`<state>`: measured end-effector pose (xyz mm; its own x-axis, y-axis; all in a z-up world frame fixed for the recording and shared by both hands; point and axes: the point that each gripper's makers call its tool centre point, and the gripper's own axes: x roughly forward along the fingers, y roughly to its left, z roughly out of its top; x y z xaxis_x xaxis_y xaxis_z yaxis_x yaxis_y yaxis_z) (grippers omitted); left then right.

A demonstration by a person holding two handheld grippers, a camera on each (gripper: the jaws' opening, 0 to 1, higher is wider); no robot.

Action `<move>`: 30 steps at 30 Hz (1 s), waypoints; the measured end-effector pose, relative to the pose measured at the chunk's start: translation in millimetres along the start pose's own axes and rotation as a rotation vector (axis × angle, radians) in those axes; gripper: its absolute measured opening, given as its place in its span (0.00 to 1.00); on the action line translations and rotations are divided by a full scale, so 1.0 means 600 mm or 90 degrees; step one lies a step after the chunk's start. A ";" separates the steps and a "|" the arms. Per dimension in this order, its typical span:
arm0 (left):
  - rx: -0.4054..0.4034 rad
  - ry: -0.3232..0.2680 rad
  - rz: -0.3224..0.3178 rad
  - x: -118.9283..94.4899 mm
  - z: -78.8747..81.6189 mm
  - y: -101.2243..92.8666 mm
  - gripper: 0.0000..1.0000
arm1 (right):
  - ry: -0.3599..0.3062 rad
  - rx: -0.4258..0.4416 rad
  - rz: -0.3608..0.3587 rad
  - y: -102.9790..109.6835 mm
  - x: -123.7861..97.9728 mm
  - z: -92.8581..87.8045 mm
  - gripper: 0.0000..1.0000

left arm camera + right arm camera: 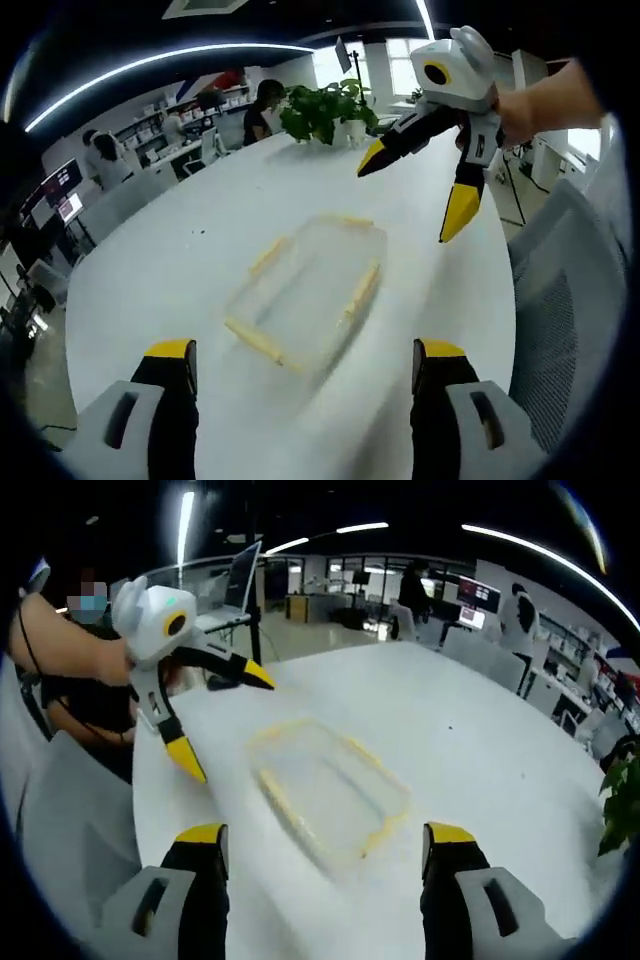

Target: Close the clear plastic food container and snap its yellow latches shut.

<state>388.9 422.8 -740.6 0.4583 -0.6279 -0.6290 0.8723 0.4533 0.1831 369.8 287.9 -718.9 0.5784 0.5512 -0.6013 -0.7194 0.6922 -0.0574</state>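
A clear plastic container (308, 292) lies flat on a long white table (150, 270), roughly midway across its width, with yellow latches (362, 289) along its sides. The picture is motion-blurred, so I cannot tell whether the lid is seated or whether any latch is already down. In the left gripper view, the left gripper (305, 365) is held low before the container, jaws spread wide and holding nothing, with the container between and beyond them. The right gripper (415, 190) hangs above the container's far side, also spread wide and empty, a person's hand (545, 100) behind it. The right gripper view shows the same from the other side: the container (330, 790) ahead of the right gripper (325, 845), the left gripper (230, 720) beyond it. The container looks light, thin-walled and slick; it would probably slide on the smooth table if pushed from one side only, so it seems wise to steady one end while pressing a latch at the other. The latches, being narrow hinged flaps, are the places to press. The table offers bare room around the container; its curved edge is well away. A potted plant (325, 110) stands at the far end, well apart. White chairs (565, 300) sit along the table, and people work at desks in the background.
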 end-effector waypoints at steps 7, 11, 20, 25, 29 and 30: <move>-0.010 -0.013 0.002 -0.011 -0.002 -0.012 0.89 | -0.020 0.018 -0.006 0.012 -0.013 -0.012 0.79; -0.034 -0.028 0.000 -0.016 -0.010 -0.023 0.90 | -0.036 0.027 -0.019 0.013 -0.022 -0.016 0.79; -0.073 -0.038 0.010 -0.035 -0.041 -0.042 0.92 | -0.059 0.042 -0.047 0.009 -0.052 -0.038 0.78; -0.085 -0.042 0.012 -0.042 -0.049 -0.054 0.93 | -0.067 0.046 -0.053 0.016 -0.060 -0.053 0.79; -0.093 -0.049 0.013 -0.047 -0.049 -0.062 0.93 | -0.076 0.048 -0.058 0.024 -0.069 -0.058 0.79; -0.095 -0.050 0.014 -0.048 -0.049 -0.064 0.93 | -0.080 0.053 -0.060 0.025 -0.071 -0.058 0.79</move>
<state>337.2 441.9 -751.7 0.4938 -0.6618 -0.5641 0.8298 0.5526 0.0781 321.1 258.3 -721.9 0.6889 0.5327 -0.4917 -0.6289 0.7764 -0.0399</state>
